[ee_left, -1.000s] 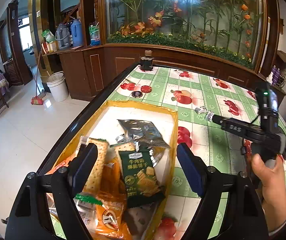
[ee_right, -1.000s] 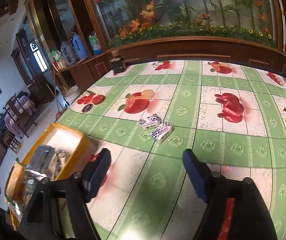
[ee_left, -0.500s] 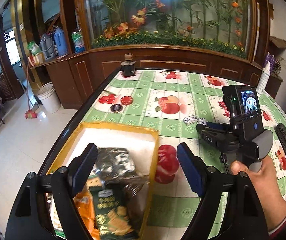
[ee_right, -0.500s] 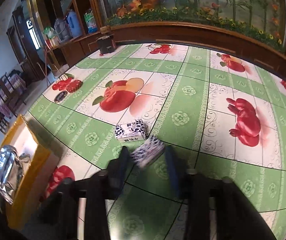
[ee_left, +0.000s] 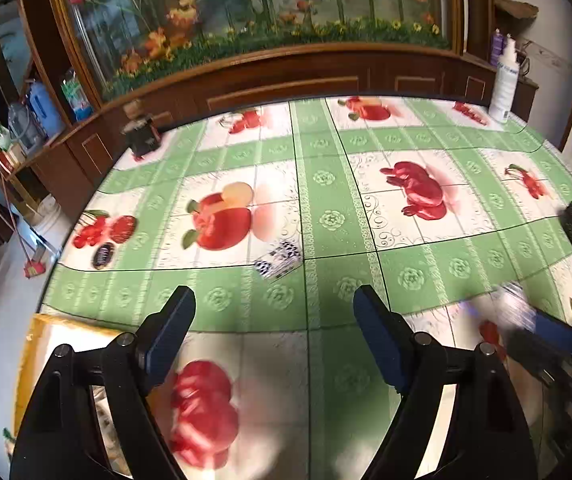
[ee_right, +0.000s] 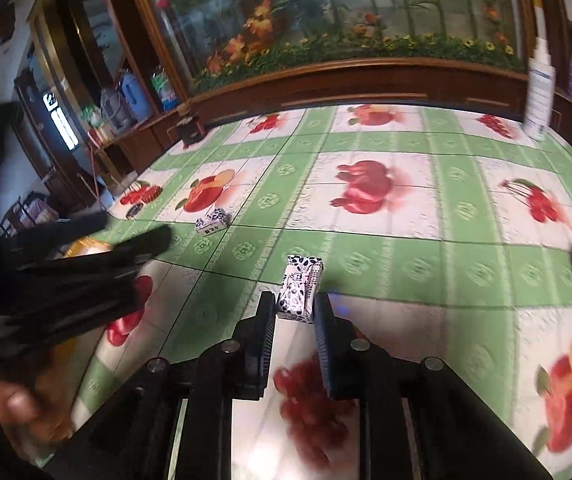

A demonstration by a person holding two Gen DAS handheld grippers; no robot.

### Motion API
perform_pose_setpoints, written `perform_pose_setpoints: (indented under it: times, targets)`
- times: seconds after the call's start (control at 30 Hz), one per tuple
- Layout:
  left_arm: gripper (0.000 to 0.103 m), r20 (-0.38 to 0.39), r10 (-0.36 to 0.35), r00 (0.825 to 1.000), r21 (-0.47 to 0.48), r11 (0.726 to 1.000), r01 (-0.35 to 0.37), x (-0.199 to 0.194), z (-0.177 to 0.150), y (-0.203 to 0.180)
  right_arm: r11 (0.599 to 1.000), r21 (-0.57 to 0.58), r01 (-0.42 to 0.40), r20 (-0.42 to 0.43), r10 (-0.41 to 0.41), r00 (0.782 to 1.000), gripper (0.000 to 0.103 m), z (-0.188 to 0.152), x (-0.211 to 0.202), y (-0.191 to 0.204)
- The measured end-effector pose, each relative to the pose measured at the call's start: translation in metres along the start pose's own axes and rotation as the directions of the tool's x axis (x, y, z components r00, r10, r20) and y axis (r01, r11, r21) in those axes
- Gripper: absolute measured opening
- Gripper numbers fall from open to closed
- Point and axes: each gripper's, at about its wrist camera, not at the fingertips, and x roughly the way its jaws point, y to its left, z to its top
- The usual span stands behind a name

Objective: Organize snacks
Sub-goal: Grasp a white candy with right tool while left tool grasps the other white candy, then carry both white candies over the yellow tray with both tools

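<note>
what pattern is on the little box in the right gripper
Black-and-white cow spots on the little box, clearest in the right wrist view.

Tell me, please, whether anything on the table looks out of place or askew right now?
One cow-print snack pack lies loose and skewed on the tablecloth, away from the yellow box at the table's left edge. Its twin is clamped in the right hand-held gripper. Nothing looks spilled or damaged.
</note>
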Motion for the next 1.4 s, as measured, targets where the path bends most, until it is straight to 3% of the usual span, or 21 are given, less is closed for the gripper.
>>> perform_pose_setpoints:
  times: [0.17, 0.37, 0.4, 0.47, 0.5, 0.53, 0.57, 0.67, 0.87, 1.2, 1.4]
  targets:
    - [0.082, -0.040, -0.020, 0.999, -0.008, 1.000, 0.019, 0.030, 0.010, -0.013, 0.999, 0.021, -0.037, 0.033, 0.037, 0.999, 0.020, -0.009, -0.033, -0.004]
    - [0.080, -0.097, -0.081, 0.992, -0.115, 0.991, 0.070, 0.061, 0.009, -0.008, 0.997, 0.027, -0.067, 0.060, 0.065, 0.996, 0.020, -0.013, -0.052, 0.000]
    - [0.077, -0.079, -0.117, 0.990, -0.148, 0.983, 0.104, 0.062, 0.009, -0.004, 0.997, 0.029, -0.072, 0.062, 0.070, 0.996, 0.020, -0.015, -0.054, 0.000]
    - [0.070, -0.063, -0.099, 0.993, -0.156, 0.984, 0.088, 0.062, 0.011, -0.003, 0.997, 0.028, -0.070, 0.064, 0.069, 0.996, 0.020, -0.020, -0.058, 0.001]
    - [0.059, -0.059, -0.107, 0.993, -0.160, 0.982, 0.096, 0.061, 0.012, -0.003, 0.997, 0.029, -0.072, 0.066, 0.070, 0.995, 0.020, -0.022, -0.060, 0.001]
    - [0.034, -0.054, -0.109, 0.993, -0.159, 0.982, 0.099, 0.060, 0.013, -0.003, 0.996, 0.039, -0.078, 0.066, 0.076, 0.995, 0.020, -0.024, -0.062, -0.001]
    - [0.029, -0.054, -0.122, 0.991, -0.162, 0.980, 0.112, 0.059, 0.014, -0.003, 0.996, 0.048, -0.080, 0.065, 0.077, 0.995, 0.020, -0.026, -0.062, -0.002]
    - [0.029, -0.054, -0.189, 0.980, -0.177, 0.968, 0.177, 0.056, 0.012, -0.002, 0.995, 0.060, -0.080, 0.065, 0.076, 0.995, 0.020, -0.032, -0.063, -0.004]
    - [0.028, -0.052, -0.195, 0.979, -0.204, 0.962, 0.181, 0.029, -0.015, 0.000, 0.995, 0.041, -0.087, 0.071, 0.084, 0.994, 0.020, -0.038, -0.070, 0.004]
    - [0.029, 0.049, -0.063, 0.997, -0.268, 0.960, 0.074, -0.072, -0.081, 0.029, 0.990, 0.016, -0.138, 0.104, 0.135, 0.985, 0.020, -0.059, -0.096, 0.026]
    - [0.029, 0.141, 0.061, 0.988, -0.278, 0.960, -0.020, -0.133, -0.102, 0.052, 0.988, -0.031, -0.154, 0.166, 0.157, 0.974, 0.020, -0.064, -0.120, 0.050]
